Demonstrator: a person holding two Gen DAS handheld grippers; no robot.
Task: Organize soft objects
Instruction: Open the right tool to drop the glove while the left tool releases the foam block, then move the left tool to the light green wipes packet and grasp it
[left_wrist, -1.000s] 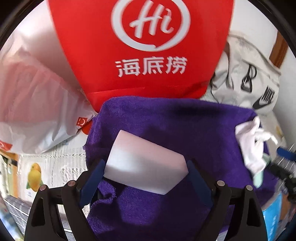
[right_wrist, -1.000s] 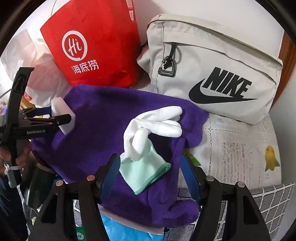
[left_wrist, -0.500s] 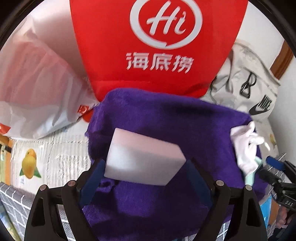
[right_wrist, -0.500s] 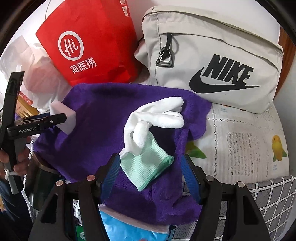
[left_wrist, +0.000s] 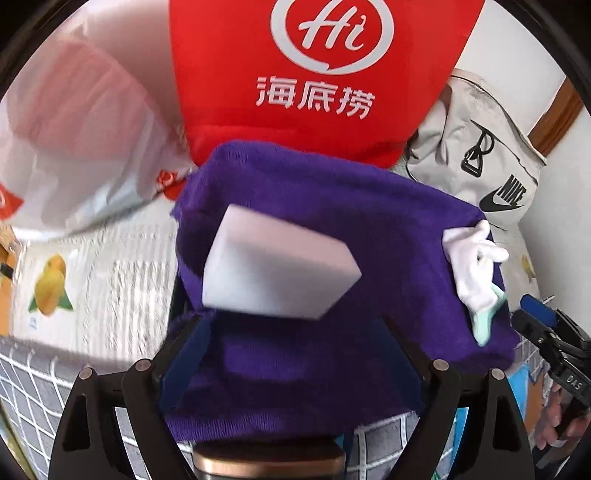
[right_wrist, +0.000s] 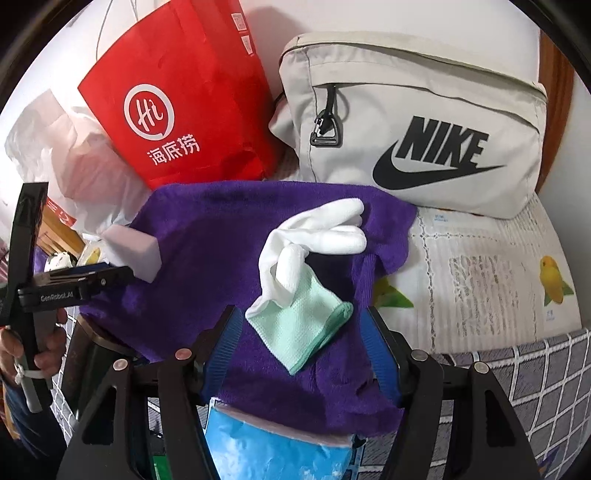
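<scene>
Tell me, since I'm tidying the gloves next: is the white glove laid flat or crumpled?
Crumpled: the white glove with mint-green cuff lies twisted, fingers bunched, on the purple towel.

Blurred sponge, red bag cut off at top, blue packet half under purple towel

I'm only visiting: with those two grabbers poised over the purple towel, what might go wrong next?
1. The sponge lies near the left edge of the purple towel, just ahead of the open left gripper. A skewed closing might nudge it off.
2. The glove lies flat on the towel between the fingers of the open right gripper. A pinch may catch the loose towel too and drag it, sponge included.
</scene>
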